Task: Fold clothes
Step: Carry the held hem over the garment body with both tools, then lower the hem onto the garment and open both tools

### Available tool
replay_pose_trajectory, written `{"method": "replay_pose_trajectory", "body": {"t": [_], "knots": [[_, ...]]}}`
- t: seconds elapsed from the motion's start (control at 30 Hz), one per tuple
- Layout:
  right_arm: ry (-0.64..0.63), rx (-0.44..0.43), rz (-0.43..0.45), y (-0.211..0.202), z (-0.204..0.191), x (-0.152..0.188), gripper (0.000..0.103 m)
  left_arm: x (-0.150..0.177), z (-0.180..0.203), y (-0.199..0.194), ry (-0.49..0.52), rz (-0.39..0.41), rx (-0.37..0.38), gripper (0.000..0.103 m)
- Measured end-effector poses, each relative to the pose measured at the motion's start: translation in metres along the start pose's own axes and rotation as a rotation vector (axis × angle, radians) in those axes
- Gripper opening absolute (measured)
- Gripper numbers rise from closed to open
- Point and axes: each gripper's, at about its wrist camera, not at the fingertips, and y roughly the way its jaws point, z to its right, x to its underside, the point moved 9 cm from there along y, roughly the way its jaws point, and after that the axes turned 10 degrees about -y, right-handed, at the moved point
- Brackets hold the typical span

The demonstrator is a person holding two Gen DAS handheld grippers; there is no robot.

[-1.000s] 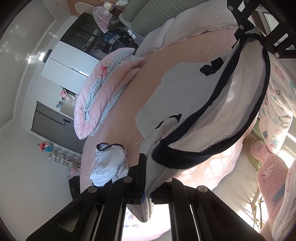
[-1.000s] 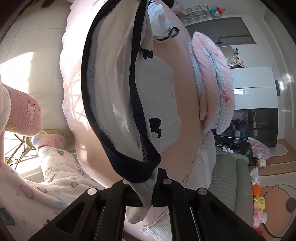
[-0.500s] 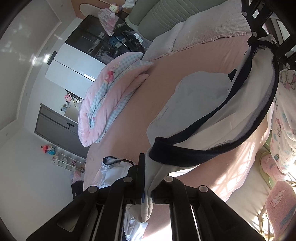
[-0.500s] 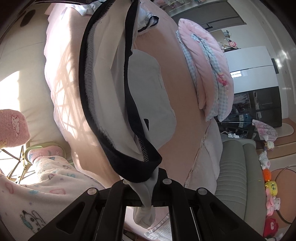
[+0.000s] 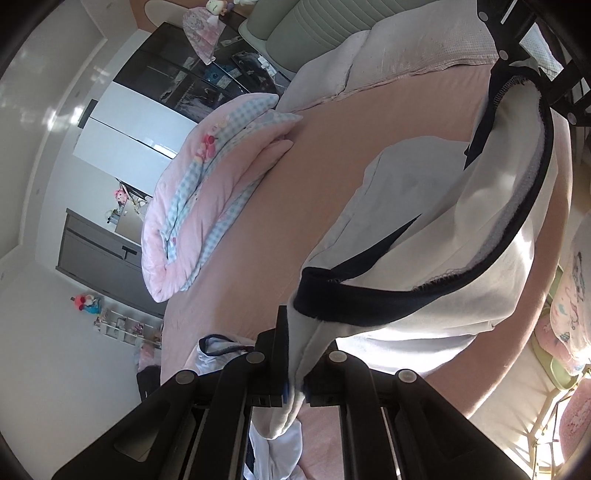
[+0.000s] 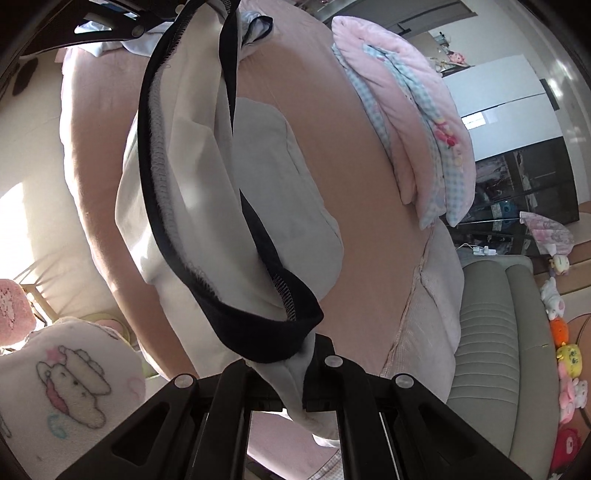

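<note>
A white garment with a dark navy waistband (image 5: 436, 236) (image 6: 207, 192) hangs stretched between my two grippers above a pink bed. My left gripper (image 5: 295, 380) is shut on one end of the waistband. My right gripper (image 6: 295, 380) is shut on the opposite end. The lower part of the garment rests on the pink sheet (image 5: 303, 173) (image 6: 354, 155). The right gripper's frame (image 5: 532, 44) shows at the top right of the left wrist view. The left gripper's frame (image 6: 110, 26) shows at the top left of the right wrist view.
A folded pink and blue-checked quilt (image 5: 207, 192) (image 6: 417, 122) lies along the far side of the bed. A pile of white and navy clothes (image 5: 221, 350) (image 6: 255, 33) sits at one end. A green headboard (image 6: 495, 332), plush toys (image 6: 565, 354) and a person's patterned fleece sleeve (image 6: 70, 387) are nearby.
Both grippers have come lower and closer to the bed with the garment, and more of it now lies on the sheet. The grips are unchanged.
</note>
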Motion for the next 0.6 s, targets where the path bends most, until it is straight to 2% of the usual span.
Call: {"method": "replay_pose_trajectory", "body": {"t": [0.13, 0.23, 0.6], "knots": [[0.079, -0.067, -0.011, 0.020, 0.020, -0.004, 0.002, -0.007, -0.003, 0.018, 0.006, -0.005, 0.041, 0.005], [0.168, -0.142, -0.007, 0.036, 0.035, -0.006, 0.002, -0.012, -0.009, 0.036, -0.031, -0.026, 0.088, 0.006], [0.354, -0.305, -0.036, 0.093, 0.057, -0.015, 0.002, -0.020, -0.009, 0.111, -0.178, -0.152, 0.237, 0.006]]}}
